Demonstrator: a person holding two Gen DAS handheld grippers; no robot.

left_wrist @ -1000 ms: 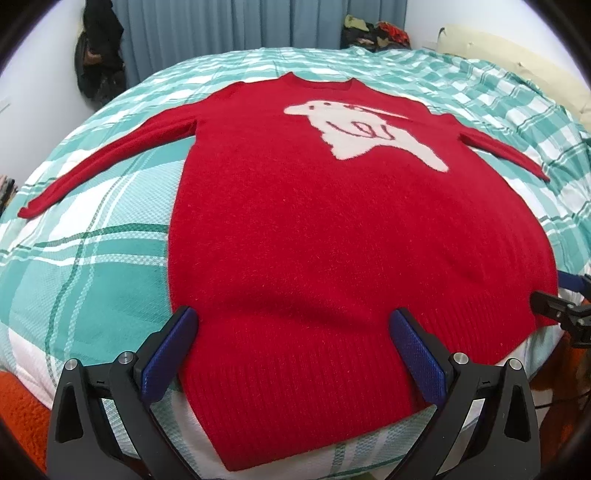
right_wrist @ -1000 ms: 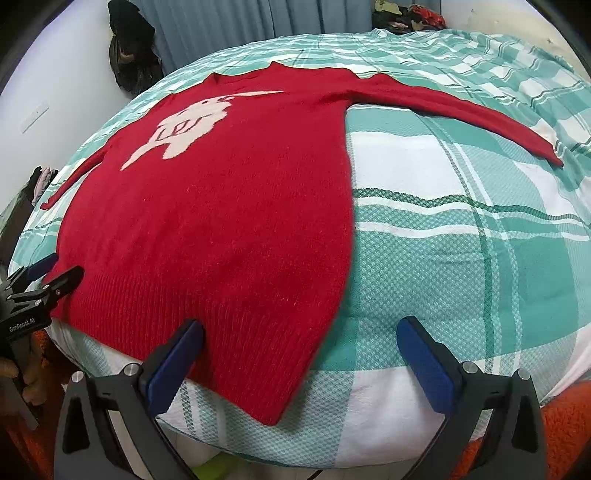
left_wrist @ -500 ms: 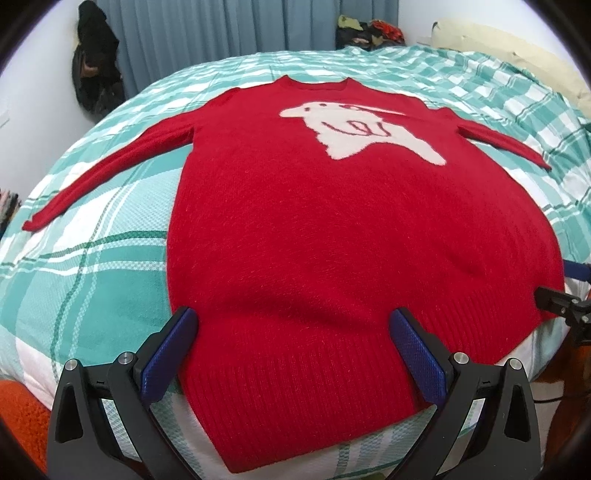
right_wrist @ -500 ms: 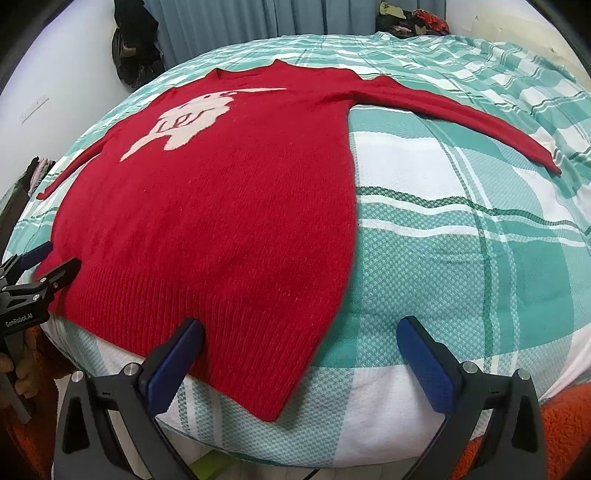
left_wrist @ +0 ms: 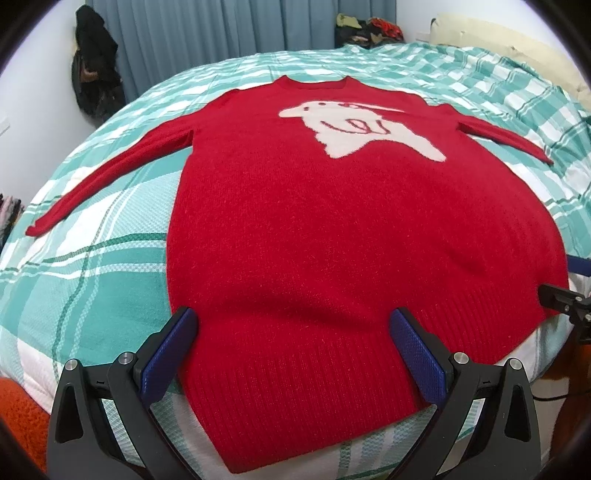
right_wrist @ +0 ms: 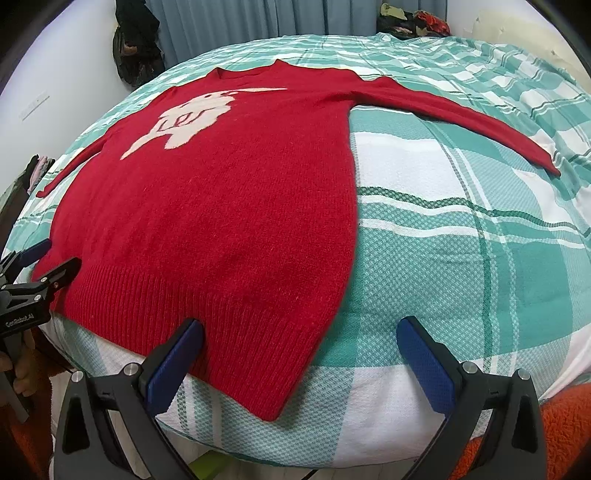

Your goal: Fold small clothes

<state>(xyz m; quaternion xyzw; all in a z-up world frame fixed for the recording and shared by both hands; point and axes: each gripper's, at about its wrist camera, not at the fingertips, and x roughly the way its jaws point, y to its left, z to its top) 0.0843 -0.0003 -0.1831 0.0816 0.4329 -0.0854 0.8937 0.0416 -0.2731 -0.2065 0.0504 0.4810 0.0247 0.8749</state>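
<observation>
Now red sweater flat on bed, hem btwn both grippers' fingers, all spread apart.

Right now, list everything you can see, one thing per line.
sweater: one, red with a white animal picture, spread flat face up on the bed, sleeves out to both sides, hem at the near edge
bedcover: one, green and white plaid, under the sweater
curtain: one, grey-blue, behind the bed
dark clothes: one bundle, black, hanging on the wall left of the curtain
clothes pile: one, mixed colours, beyond the far side of the bed
pillow: one, cream, far right
left gripper: black with blue pads, open, at the hem
right gripper: black with blue pads, open, at the hem's right corner
</observation>
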